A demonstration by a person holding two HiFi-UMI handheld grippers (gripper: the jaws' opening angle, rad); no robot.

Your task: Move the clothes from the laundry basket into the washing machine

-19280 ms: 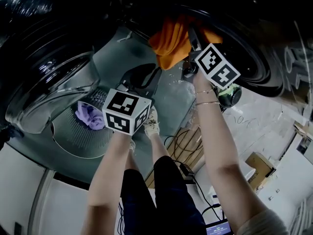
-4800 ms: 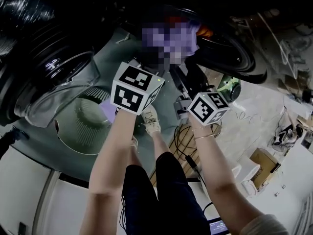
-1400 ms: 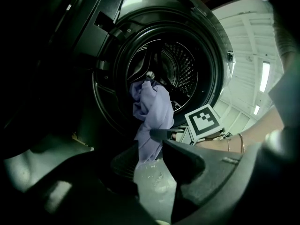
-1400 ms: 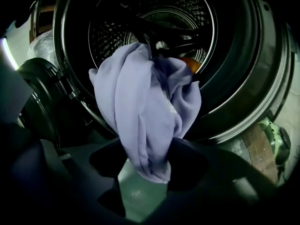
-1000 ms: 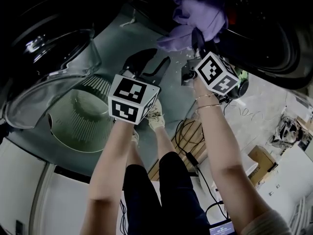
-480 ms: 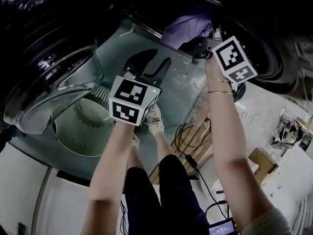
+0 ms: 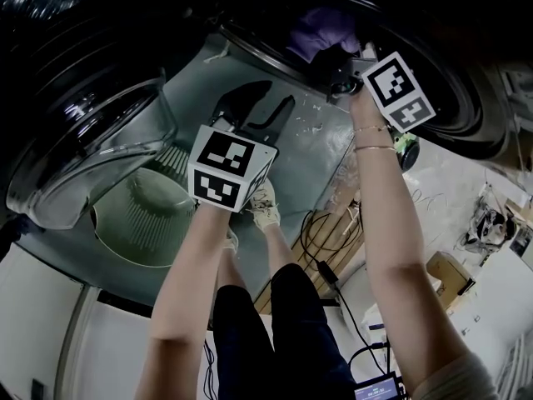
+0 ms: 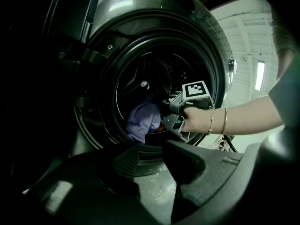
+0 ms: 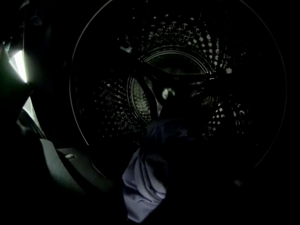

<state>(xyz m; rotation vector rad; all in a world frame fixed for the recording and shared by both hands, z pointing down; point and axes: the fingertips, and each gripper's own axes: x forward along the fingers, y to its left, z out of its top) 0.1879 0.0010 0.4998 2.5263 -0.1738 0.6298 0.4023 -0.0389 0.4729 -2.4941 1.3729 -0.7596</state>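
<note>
Right claw [image 7: 337, 61]: closed on the purple garment [image 7: 321, 33], reaching into the washing machine [image 8: 112, 55].
Purple garment: hangs just inside the washing machine's drum mouth.
Left claw [image 8: 152, 156]: jaws wide apart, nothing between them, just outside the washing machine's opening.
Laundry basket [image 7: 141, 215]: below the washing machine's open door.

Your right gripper view is nearly black inside the drum [image 9: 187, 69]; head view shows fisheye bending at edges, glare on door glass [image 7: 87, 111] upper left.
</note>
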